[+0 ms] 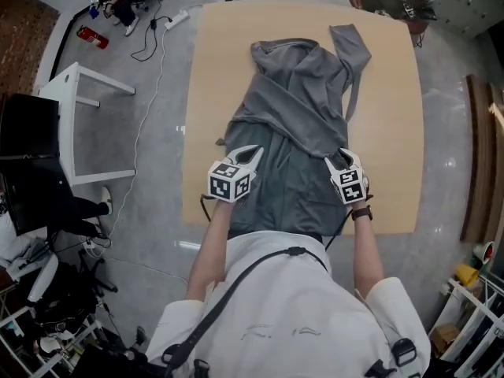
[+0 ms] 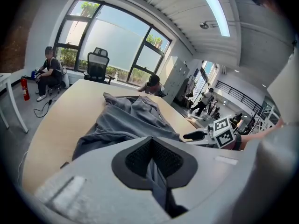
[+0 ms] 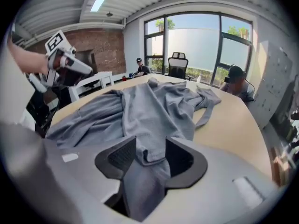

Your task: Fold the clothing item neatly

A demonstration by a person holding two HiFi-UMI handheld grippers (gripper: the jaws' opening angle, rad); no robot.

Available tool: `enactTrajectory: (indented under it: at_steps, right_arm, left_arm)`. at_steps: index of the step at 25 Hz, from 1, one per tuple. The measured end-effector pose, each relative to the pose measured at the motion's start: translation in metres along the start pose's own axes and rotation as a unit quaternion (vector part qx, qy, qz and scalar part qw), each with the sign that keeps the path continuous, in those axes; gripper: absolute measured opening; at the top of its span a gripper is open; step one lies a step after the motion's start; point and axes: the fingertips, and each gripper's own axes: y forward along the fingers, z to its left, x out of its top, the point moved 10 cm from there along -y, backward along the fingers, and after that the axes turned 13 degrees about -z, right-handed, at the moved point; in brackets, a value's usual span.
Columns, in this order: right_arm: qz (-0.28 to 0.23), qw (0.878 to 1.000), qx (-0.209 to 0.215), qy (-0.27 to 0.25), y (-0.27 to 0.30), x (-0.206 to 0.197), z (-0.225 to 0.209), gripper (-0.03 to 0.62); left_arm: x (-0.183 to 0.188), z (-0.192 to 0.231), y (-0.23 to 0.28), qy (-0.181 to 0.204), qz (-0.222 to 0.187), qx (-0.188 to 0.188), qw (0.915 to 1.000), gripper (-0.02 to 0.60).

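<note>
Pale wooden table (image 1: 394, 132) under us, rumpled grey long-sleeved garment (image 1: 299, 109) sprawled along its middle. Our left gripper (image 1: 252, 154) pinches the near edge tight; our right gripper (image 1: 341, 161) gapes, cloth loose between its jaws. Lift now and we risk that side dropping, skewing the fold. Only the gripper views show those jaws; only the head view shows the far sleeve (image 1: 356, 53) flung right.

Grey garment (image 1: 303, 109), tan table (image 1: 228, 69)

You wear a white short-sleeved shirt (image 1: 293, 309) with a black strap (image 1: 235, 291) running diagonally across it. Behind your right claw (image 1: 344, 157) sits a black wristband (image 1: 361, 213). Both it and the left claw (image 1: 253, 150) have pale grey shells, black ribbed pads (image 3: 117, 157) and black-and-white marker cubes (image 1: 229, 182).
</note>
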Motion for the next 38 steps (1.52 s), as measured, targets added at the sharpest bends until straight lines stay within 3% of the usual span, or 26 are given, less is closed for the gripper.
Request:
enactTrajectory:
  at_steps: [4,8,12,16,18,22,30,33,36,38]
  right_arm:
    - [-0.054,0.997,-0.02,0.051,0.002,0.018,-0.044,0.173]
    - [-0.073,0.991,-0.047,0.106,0.021,0.033,-0.098,0.174]
    - [-0.081,0.989,-0.075,0.095,0.056,0.071,-0.16,0.185]
    - [-0.088,0.989,-0.082,0.087,0.113,0.124,-0.207,0.192]
    - [-0.089,0.988,-0.078,0.097,0.145,0.148,-0.228,0.192]
    - [-0.055,0.992,-0.076,0.081,0.213,0.178,-0.263,0.189]
    - [0.015,0.991,-0.131,0.028,0.301,0.207,-0.303,0.179]
    - [0.024,0.988,-0.146,0.051,0.321,0.212,-0.317,0.157]
    - [0.05,0.983,-0.158,0.078,0.33,0.204,-0.324,0.249]
    - [0.037,0.979,-0.167,0.11,0.33,0.197,-0.327,0.238]
  left_arm:
    - [0.0,-0.005,0.027,-0.001,0.011,-0.011,0.9999,0.0]
    - [0.0,-0.013,0.055,0.004,0.031,-0.03,0.9991,0.0]
    - [0.001,-0.015,0.072,0.0,0.043,-0.04,0.9983,0.0]
    - [0.01,-0.002,0.082,-0.043,0.027,-0.034,0.9981,0.0]
    - [0.013,0.003,0.092,-0.044,0.029,-0.039,0.9978,0.0]
    - [0.008,0.013,0.107,-0.024,0.057,-0.045,0.9971,0.0]
    - [-0.006,0.03,0.1,-0.046,0.079,-0.034,0.9952,0.0]
    - [-0.005,0.033,0.095,-0.072,0.069,-0.03,0.9946,0.0]
    - [0.001,0.032,0.089,-0.086,0.051,-0.037,0.9942,0.0]
    - [0.003,0.033,0.087,-0.085,0.047,-0.035,0.9947,0.0]
